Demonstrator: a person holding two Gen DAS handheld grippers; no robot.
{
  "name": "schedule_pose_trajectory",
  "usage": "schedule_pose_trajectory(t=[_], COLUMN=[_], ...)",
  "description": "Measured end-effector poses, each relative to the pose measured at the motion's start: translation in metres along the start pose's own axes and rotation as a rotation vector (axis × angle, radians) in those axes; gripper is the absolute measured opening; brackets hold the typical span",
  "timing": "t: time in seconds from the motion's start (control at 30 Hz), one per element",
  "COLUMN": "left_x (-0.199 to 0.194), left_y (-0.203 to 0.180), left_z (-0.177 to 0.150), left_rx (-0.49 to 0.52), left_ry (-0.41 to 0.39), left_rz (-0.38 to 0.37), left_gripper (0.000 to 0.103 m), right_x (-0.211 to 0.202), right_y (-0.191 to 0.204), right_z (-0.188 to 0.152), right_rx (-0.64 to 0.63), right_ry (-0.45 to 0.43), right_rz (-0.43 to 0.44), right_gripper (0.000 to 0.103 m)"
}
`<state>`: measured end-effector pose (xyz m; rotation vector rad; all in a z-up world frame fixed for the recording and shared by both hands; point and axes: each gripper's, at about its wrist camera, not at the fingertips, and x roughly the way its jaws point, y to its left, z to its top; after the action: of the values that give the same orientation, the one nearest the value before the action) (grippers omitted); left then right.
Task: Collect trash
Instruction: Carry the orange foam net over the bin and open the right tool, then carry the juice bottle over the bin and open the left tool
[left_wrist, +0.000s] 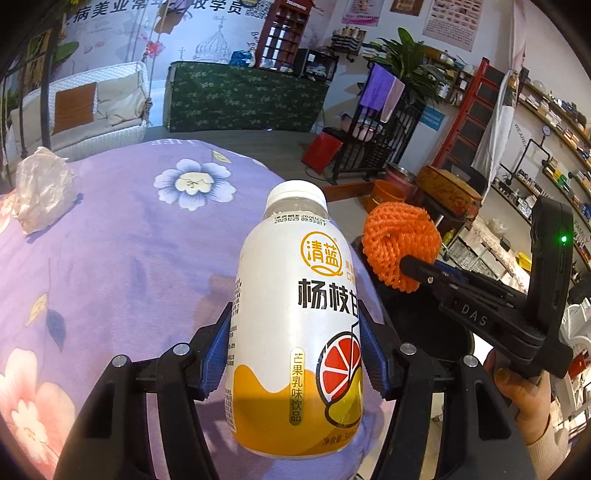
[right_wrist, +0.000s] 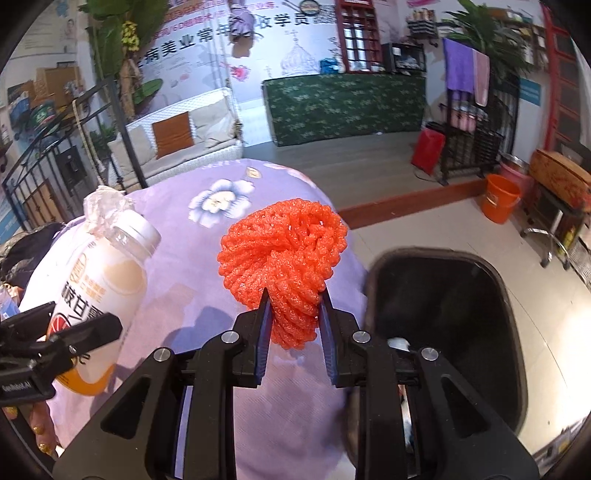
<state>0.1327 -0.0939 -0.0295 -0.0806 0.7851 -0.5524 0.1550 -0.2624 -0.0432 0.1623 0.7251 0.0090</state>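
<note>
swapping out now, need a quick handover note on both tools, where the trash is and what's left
Left tool: shut on the bottle, held over the purple cloth.
Right tool: shut on the orange foam net, beside the black bin.
Done: both items picked up.
Left: drop both into the bin, then fetch the crumpled plastic at the cloth's far edge.

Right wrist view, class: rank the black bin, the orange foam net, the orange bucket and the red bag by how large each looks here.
1. Black bin
2. Orange foam net, though it is nearest the lens, which inflates it
3. Orange bucket and red bag: too alike to rank, both far off
</note>
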Motion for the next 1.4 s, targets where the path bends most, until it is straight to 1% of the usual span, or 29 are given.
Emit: schedule_pose_trajectory(t=[0.3, 0.5, 0.7, 0.83, 0.9, 0.97, 1.0, 1.03, 1.07, 1.1, 1.13, 1.2, 1.33, 1.4], left_x=[0.014, 0.021, 0.03, 0.037, 0.039, 0.042, 0.043, 0.043, 0.044, 0.045, 0.046, 0.049, 0.055, 0.057], left_y=[-0.036, -0.058, -0.074, -0.082, -0.087, -0.09, -0.092, -0.093, -0.095, -0.096, -0.097, -0.101, -0.107, -0.111], left_z=[-0.006, -0.009, -0.008, -0.008, -0.008, -0.009, -0.009, -0.009, -0.009, -0.01, -0.01, -0.01, -0.014, -0.015], left_rx=[0.036, 0.071, 0.099, 0.114, 0.121, 0.126, 0.127, 0.13, 0.134, 0.14, 0.143, 0.149, 0.151, 0.158], left_ry=[0.014, 0.019, 0.027, 0.046, 0.048, 0.054, 0.058, 0.059, 0.06, 0.063, 0.066, 0.074, 0.092, 0.099], left_rz=[-0.058, -0.097, -0.125, -0.146, -0.146, -0.149, -0.152, -0.154, -0.154, -0.155, -0.157, -0.158, -0.169, -0.172], left_gripper=[0.06, 0.06, 0.06, 0.06, 0.06, 0.06, 0.06, 0.06, 0.06, 0.06, 0.06, 0.06, 0.06, 0.06], right_x=[-0.012, -0.011, -0.002, 0.017, 0.025, 0.032, 0.035, 0.036, 0.036, 0.037, 0.036, 0.034, 0.021, 0.014], right_y=[-0.047, -0.075, -0.105, -0.128, -0.135, -0.14, -0.14, -0.14, -0.14, -0.143, -0.142, -0.144, -0.144, -0.145], right_z=[-0.026, -0.039, -0.053, -0.065, -0.07, -0.077, -0.079, -0.081, -0.083, -0.083, -0.083, -0.081, -0.077, -0.075], right_rx=[0.108, 0.166, 0.229, 0.313, 0.346, 0.378, 0.381, 0.381, 0.381, 0.38, 0.375, 0.367, 0.377, 0.375], right_ry=[0.03, 0.055, 0.101, 0.163, 0.192, 0.21, 0.216, 0.22, 0.219, 0.214, 0.205, 0.196, 0.157, 0.137], right_rz=[-0.074, -0.13, -0.18, -0.193, -0.192, -0.193, -0.193, -0.197, -0.203, -0.209, -0.218, -0.225, -0.223, -0.231], right_gripper=[0.025, 0.025, 0.025, 0.025, 0.029, 0.037, 0.04, 0.05, 0.062, 0.065, 0.067, 0.068, 0.075, 0.076])
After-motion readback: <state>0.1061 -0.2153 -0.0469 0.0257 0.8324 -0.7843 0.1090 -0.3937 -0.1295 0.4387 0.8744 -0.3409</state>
